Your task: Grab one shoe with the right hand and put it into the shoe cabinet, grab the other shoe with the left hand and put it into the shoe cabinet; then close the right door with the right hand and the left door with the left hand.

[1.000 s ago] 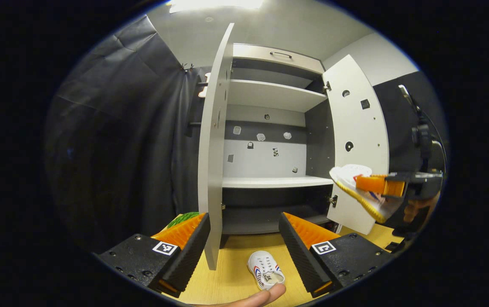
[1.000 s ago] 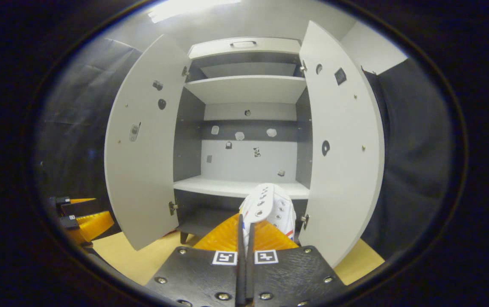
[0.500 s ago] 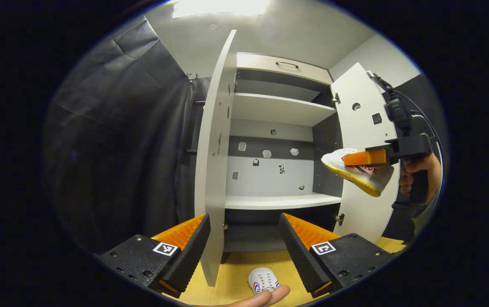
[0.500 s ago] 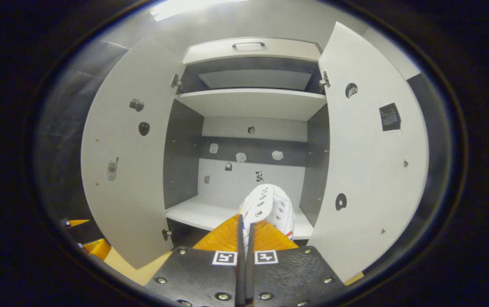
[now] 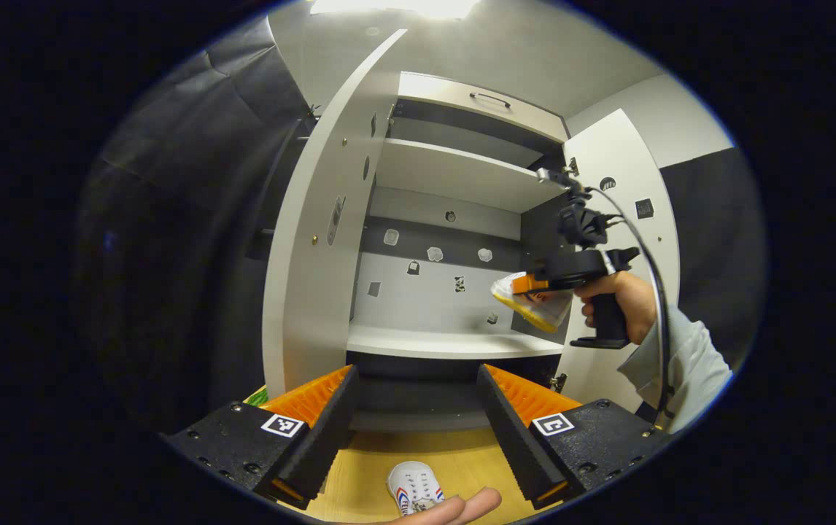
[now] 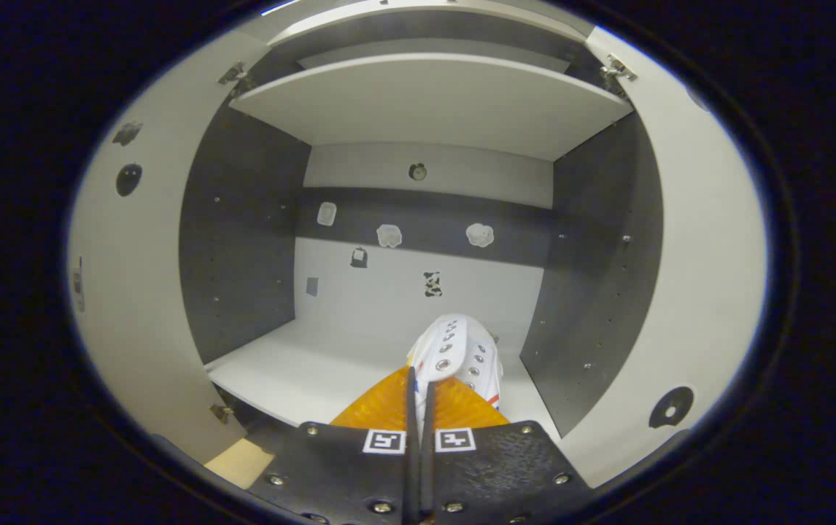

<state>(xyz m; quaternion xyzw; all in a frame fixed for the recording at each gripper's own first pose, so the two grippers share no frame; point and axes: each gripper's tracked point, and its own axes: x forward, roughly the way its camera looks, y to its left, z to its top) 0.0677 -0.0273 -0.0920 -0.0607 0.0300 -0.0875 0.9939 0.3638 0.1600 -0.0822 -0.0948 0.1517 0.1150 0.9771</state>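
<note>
Right gripper (image 6: 418, 397) is clamped tight on a white lace-up canvas sneaker with red and blue side stripes (image 6: 458, 354), both fingers pinching it with barely a sliver between them. In the right gripper view the shoe pokes forward, toe toward the back wall, hanging over the white middle shelf (image 6: 301, 372) of the grey-and-white shoe cabinet (image 6: 243, 240), near its right inner wall (can't tell if the sole is touching the shelf).

From the left gripper view you see the same thing from the side: the right gripper (image 5: 535, 283) held by a hand (image 5: 618, 302) in a pale sleeve (image 5: 684, 368), with the sneaker (image 5: 535, 306) showing its yellowish sole, up in the air just inside the cabinet mouth above the middle shelf (image 5: 454, 341).

Left gripper (image 5: 418, 415) has its fingers spread wide with nothing between them, pointed at the cabinet's lower part. Below it, the second white sneaker with the same stripes (image 5: 414, 492) sits on the pale wooden floor (image 5: 454, 456), in front of the cabinet, with a fingertip (image 5: 462, 507) right at the bottom edge beside it.

Both white cabinet doors are swung open: the left door (image 5: 316, 255) and the right door (image 5: 629, 219). A drawer with a small metal handle (image 5: 489, 96) sits at the top.
</note>
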